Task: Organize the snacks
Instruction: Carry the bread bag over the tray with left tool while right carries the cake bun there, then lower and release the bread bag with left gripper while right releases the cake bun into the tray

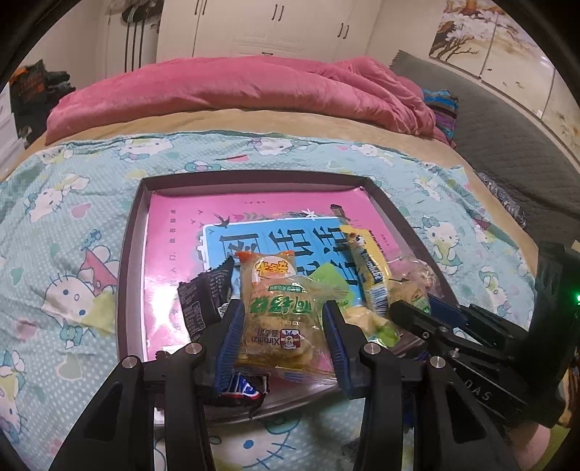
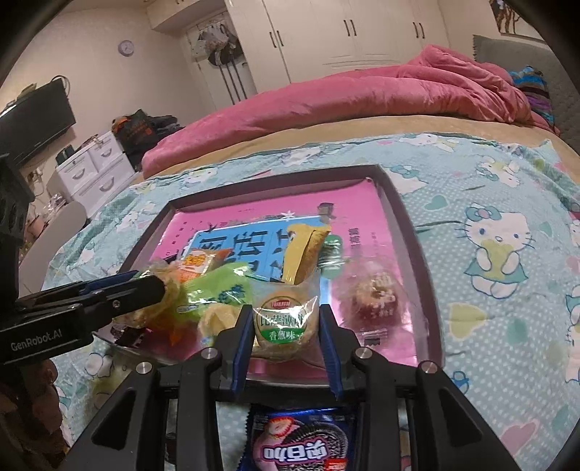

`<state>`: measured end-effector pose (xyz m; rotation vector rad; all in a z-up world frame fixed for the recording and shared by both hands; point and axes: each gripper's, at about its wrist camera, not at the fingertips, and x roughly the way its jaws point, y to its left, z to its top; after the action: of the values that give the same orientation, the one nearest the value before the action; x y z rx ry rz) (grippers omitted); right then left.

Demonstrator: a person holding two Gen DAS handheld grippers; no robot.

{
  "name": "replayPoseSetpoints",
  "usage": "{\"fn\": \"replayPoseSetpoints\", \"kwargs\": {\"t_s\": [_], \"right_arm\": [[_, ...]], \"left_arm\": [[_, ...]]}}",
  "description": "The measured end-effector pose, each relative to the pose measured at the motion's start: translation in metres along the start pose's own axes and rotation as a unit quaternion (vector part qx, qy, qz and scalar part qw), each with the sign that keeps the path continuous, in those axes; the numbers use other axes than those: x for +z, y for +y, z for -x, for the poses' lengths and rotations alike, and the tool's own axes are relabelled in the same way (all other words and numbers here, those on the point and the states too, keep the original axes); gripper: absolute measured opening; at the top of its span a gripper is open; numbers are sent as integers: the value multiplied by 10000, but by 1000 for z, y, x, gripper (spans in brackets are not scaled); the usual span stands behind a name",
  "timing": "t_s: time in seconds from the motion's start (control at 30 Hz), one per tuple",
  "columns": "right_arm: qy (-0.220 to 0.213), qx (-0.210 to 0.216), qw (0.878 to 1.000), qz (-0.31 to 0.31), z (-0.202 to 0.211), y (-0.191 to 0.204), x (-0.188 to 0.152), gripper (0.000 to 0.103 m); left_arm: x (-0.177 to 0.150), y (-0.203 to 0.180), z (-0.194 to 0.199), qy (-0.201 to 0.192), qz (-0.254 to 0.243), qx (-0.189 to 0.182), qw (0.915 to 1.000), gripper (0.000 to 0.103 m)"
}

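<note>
Blue-padded fingers (image 1: 226, 344) of the left gripper (image 1: 284, 311) closed on a clear pack of Ximaizi biscuits (image 1: 281, 322) with green lettering, pads pressing both its sides, pack hanging over the near part of the tray (image 1: 130, 232). Fingers (image 2: 241, 344) of the right gripper (image 2: 286, 315) narrowed the same way on a round biscuit pack (image 2: 284, 319) with a green and white label, pads against both flanks.

Nearest of all, below the right gripper and outside the tray: a blue Oreo packet (image 2: 301, 442) flat on the Hello Kitty sheet (image 2: 507, 290). Under the left fingers, at the tray's near rim, a dark blue wrapper (image 1: 239, 387), half hidden.

Inside the tray, heaped in the near half: a black sachet (image 1: 204, 293) left of the Ximaizi pack, an orange-topped pouch (image 1: 268, 268) just behind it, a bright green packet (image 2: 217, 290) between the two grippers, a yellow stick pack (image 1: 369, 268) lying lengthwise, a clear-wrapped reddish ball (image 2: 369, 293) to the right. Lining the tray floor, a pink printed sheet (image 1: 181, 224) with a blue panel of large characters, bare toward the far rim.

Beyond the tray, more patterned sheet, then a tan blanket (image 1: 253, 119), a rumpled pink quilt (image 1: 235, 87) across the bed. Farthest back, white wardrobe doors (image 1: 272, 25).
</note>
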<state>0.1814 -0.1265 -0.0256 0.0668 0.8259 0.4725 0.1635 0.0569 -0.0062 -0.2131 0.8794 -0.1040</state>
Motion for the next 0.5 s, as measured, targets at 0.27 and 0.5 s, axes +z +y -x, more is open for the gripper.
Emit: {"fn": "replayPoseSetpoints", "kwargs": {"t_s": [0.27, 0.5], "right_arm": [[74, -141, 9999, 6, 0, 3, -3, 35], [82, -190, 9998, -7, 3, 4, -4, 35]], "left_arm": [[-2, 3, -1, 6, -25, -33, 10000, 46], [-2, 4, 0, 16, -14, -51, 10000, 46]]}}
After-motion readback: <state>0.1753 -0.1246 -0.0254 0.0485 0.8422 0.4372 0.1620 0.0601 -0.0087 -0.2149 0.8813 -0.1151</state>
